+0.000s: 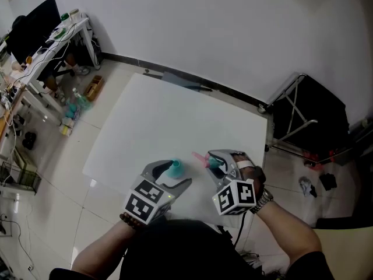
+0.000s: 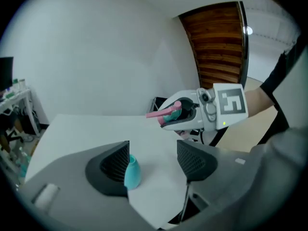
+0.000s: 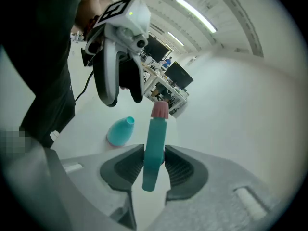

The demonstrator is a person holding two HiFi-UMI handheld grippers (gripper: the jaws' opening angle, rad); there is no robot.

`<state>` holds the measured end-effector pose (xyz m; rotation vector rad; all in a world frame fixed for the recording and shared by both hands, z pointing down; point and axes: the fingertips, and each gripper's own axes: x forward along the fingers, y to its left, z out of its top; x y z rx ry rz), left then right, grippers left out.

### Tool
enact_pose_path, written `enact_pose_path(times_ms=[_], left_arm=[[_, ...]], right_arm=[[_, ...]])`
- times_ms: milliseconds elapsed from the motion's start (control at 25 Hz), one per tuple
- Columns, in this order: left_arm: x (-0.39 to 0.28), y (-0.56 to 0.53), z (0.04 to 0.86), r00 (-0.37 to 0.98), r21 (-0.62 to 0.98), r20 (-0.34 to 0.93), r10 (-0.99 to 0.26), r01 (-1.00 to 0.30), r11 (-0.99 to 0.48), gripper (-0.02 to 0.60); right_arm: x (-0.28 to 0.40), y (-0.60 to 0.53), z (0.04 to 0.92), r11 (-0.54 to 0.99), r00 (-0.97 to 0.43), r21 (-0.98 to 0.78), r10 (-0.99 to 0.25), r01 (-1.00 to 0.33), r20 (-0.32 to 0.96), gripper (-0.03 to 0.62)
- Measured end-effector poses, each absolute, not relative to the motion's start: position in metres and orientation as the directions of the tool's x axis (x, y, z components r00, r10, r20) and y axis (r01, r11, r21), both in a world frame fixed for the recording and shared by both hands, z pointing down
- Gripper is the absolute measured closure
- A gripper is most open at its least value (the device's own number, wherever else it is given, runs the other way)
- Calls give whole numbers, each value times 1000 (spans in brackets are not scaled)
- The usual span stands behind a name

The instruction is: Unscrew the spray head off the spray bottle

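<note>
A teal bottle body (image 1: 175,168) with a bare open neck rests on the white table (image 1: 169,115). It sits between the jaws of my left gripper (image 1: 173,174), which is open. In the left gripper view the bottle (image 2: 132,171) lies close against the left pad (image 2: 115,165), and the other pad stands well clear of it. My right gripper (image 1: 217,163) is shut on the spray head (image 3: 155,143), a teal stem with a pink tip, held in the air apart from the bottle (image 3: 120,131). The spray head (image 2: 168,112) also shows in the left gripper view.
The table's near edge runs just below both grippers. A desk with a monitor (image 1: 41,34) and clutter stands at the far left. A black folding frame (image 1: 309,118) leans by the wall on the right. A wooden door (image 2: 219,42) is behind the right gripper.
</note>
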<state>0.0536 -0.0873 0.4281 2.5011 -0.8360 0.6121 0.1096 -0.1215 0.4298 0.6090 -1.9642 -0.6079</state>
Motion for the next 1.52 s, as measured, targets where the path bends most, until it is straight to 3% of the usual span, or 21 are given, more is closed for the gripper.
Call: enact_pose_path(times_ms=[320,520,1080,1520], left_arm=[[43,-92,452,631,79,583,-511,-670,-738,242],[40,-95,460,614,26,593,-522,-662,-749,233],[35,-97,506,590,-18,632,-502,-636,-771,178],[45,-104,527,613,-85,612,-500,-578,-812,158]], right_arm=[[112,-121,414,830,-498,384,-553,-405,669,471],[105,-118,397,844,-558,241,-505,-479,659,471],[88,-95,369,883,-589,92,-381,-460,713,471],[74,-89,366,906,-532,76,-311,-416,788,471]])
